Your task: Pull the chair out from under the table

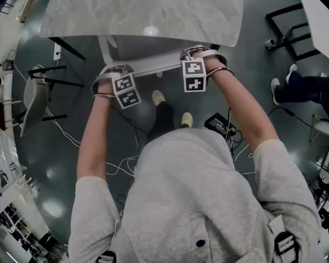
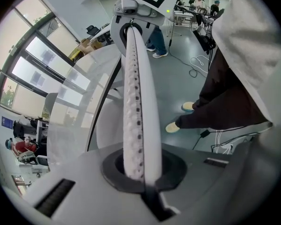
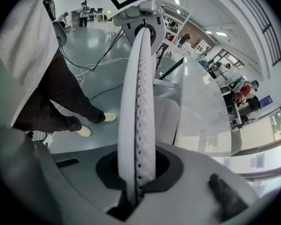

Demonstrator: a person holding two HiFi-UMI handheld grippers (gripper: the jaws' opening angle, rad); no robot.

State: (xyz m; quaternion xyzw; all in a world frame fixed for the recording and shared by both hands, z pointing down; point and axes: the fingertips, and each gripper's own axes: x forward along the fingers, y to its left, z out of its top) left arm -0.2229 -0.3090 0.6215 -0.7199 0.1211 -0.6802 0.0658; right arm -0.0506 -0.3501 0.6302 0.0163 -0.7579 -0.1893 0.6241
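Observation:
A white chair [image 1: 132,46] stands partly under the translucent white table [image 1: 142,10] at the top of the head view. Its perforated backrest rim [image 1: 153,66] runs between my two grippers. My left gripper [image 1: 111,73] is shut on the rim's left end and my right gripper [image 1: 200,53] on its right end. In the left gripper view the rim [image 2: 138,102] rises from between my shut left gripper [image 2: 141,172] up to the right gripper [image 2: 133,6]. The right gripper view mirrors this: the rim [image 3: 138,102] leaves my right gripper [image 3: 136,177] towards the left gripper [image 3: 140,8].
My own feet [image 1: 159,97] stand just behind the chair. Cables [image 1: 126,163] and a black power box [image 1: 219,124] lie on the grey floor. Another chair [image 1: 35,95] is at the left; a second person's legs [image 1: 301,86] and a black table frame [image 1: 290,29] at the right.

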